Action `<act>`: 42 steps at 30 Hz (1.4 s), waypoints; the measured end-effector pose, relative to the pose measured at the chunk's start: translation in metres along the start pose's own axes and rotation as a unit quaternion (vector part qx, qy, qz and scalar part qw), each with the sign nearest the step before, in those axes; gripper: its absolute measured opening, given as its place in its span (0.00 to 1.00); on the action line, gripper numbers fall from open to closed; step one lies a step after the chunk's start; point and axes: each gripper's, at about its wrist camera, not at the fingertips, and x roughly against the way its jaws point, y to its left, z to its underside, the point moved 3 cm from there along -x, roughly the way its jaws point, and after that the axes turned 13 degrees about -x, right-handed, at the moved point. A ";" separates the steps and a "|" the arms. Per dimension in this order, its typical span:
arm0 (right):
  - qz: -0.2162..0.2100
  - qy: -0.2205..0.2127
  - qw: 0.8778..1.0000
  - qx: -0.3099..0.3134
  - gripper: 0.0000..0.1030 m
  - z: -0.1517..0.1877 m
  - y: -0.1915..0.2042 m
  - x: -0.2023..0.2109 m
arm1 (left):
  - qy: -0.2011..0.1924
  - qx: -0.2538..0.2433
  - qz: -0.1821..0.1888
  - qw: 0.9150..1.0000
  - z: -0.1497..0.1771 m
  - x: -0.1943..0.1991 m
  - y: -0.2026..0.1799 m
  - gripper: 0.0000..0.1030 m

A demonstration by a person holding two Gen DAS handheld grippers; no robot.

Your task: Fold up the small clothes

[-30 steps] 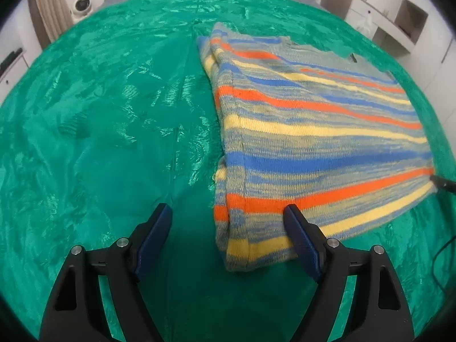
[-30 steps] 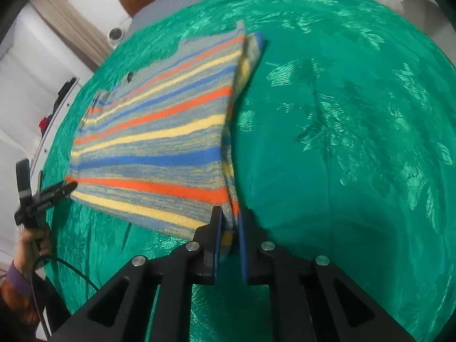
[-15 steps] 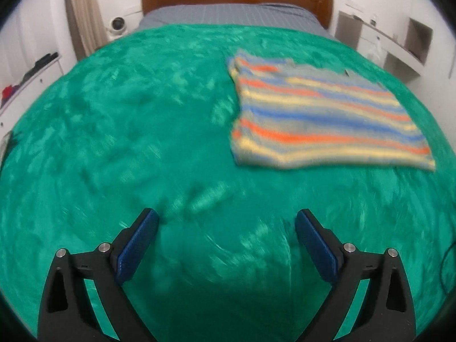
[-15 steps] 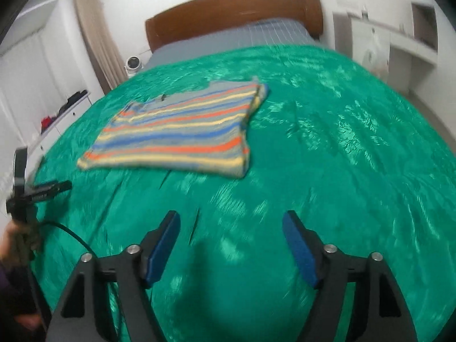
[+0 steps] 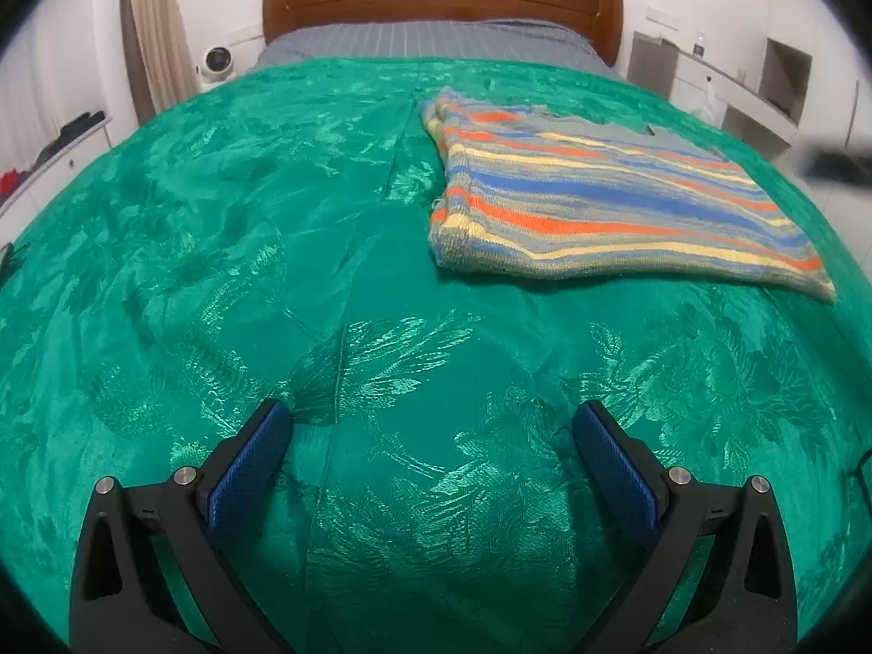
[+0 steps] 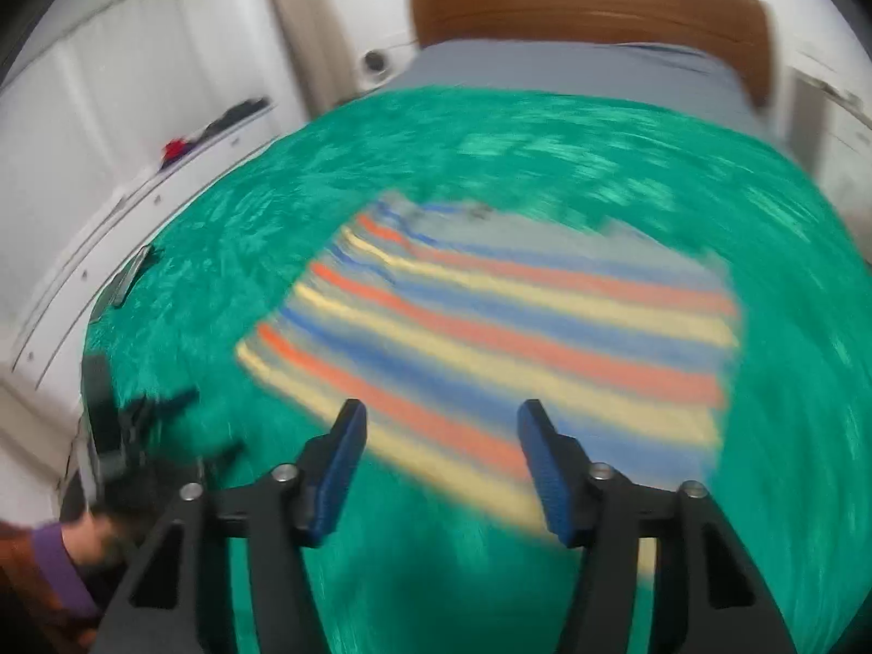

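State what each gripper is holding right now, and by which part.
Nothing. The left gripper and right gripper are both open and empty; the striped sweater lies folded on the bed cover.

Orange-, blue-, yellow-striped grey sweater (image 5: pixel 605 207) on leaf-patterned green bedspread (image 5: pixel 218 250)

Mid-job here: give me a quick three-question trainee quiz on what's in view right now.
1. True or false: the striped sweater lies folded on the green bedspread.
2. What is between the fingers of the left gripper? A) the sweater B) nothing C) a cable
3. Fill in: the right gripper is ____ and holds nothing.

Key: 1 true; 2 B; 3 open (its jaws have just been closing).
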 end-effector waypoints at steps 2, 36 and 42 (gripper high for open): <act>0.013 0.022 1.000 0.012 0.40 -0.040 0.009 -0.043 | -0.003 0.002 0.002 1.000 0.000 0.000 0.001 1.00; 0.038 -0.073 0.997 0.004 0.76 -0.063 -0.007 -0.042 | -0.021 0.002 0.008 1.000 0.004 0.001 0.002 1.00; 0.073 -0.107 0.991 -0.022 0.82 0.055 -0.055 0.055 | -0.020 0.000 0.006 1.000 0.004 0.002 0.001 1.00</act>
